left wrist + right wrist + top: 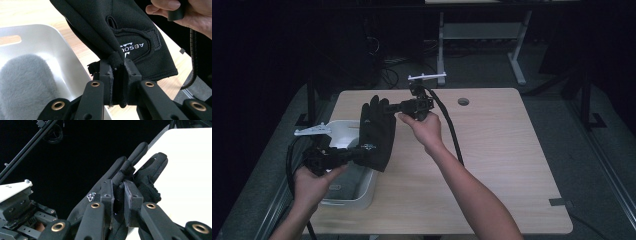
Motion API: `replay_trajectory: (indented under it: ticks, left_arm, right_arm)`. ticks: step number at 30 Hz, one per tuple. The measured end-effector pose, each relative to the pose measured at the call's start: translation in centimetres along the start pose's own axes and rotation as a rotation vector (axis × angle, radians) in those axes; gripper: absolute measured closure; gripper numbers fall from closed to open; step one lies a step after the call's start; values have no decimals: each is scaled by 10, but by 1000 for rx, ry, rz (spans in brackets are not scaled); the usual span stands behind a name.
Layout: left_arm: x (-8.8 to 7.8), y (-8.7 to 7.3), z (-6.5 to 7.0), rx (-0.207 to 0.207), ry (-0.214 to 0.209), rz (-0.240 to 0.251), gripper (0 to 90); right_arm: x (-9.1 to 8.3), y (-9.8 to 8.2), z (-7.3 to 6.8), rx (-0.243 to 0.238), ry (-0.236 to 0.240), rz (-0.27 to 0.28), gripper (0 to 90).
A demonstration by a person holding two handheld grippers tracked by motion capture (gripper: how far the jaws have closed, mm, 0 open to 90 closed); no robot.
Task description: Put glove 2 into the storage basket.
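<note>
**Black glove, held at both ends over the bin**

Nearest our lens in the left gripper view, the left gripper (117,68) has its two black jaws drawn together on the cuff edge of a black glove (120,32); we see the fabric bunched between the pads, white lettering on the wrist strap just above.

Item, right gripper (118,191): jaws likewise closed, pinching the glove near its fingers, which fan out beyond the pads in the right gripper view.

Item, glove as we see it from the high view (377,132): suspended between the two grippers, clear of the table, fingers up and away from us, cuff toward us, hanging above the right-hand rim of the bin.

Item, white plastic bin (354,197): sits at the left near part of the wooden table (502,165). We note a grey furry thing (25,82) lying inside it.

Item, left hand (312,182): grips its tool just over the bin. Right hand (424,130): holds its tool above mid-table, black cable (449,125) trailing alongside the forearm.
</note>
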State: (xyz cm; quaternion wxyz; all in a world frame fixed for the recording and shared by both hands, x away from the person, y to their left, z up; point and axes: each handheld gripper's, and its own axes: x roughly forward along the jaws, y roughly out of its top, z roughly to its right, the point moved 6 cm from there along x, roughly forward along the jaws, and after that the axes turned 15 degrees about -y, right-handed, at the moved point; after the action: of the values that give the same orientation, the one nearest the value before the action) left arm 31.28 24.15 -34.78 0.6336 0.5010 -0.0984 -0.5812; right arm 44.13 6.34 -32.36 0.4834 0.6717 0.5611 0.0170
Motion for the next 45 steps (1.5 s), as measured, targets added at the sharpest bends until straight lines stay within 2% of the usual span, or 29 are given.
replay_trajectory:
  ticks: [13, 22, 30, 35, 37, 45]
  left_arm:
    - [-22, -9, -10, -24, 16, 25, 804]
    - [-39, -19, -19, -43, 43, 30, 805]
    - [-52, -33, -31, -69, 66, 32, 806]
    - [-60, -44, -39, -103, 77, 34, 805]
    - [-63, -48, -43, -100, 84, 31, 806]
    - [-65, -65, -54, -140, 94, 8, 805]
  right_arm:
    - [19, 0, -16, -6, 17, -17, 794]
    - [43, -3, -27, -3, 29, -33, 794]
    - [65, -10, -34, -2, 42, -54, 794]
    - [81, -16, -39, -4, 46, -75, 793]
    - [87, -19, -40, -9, 45, -86, 792]
    - [109, -32, -41, -31, 32, -119, 790]
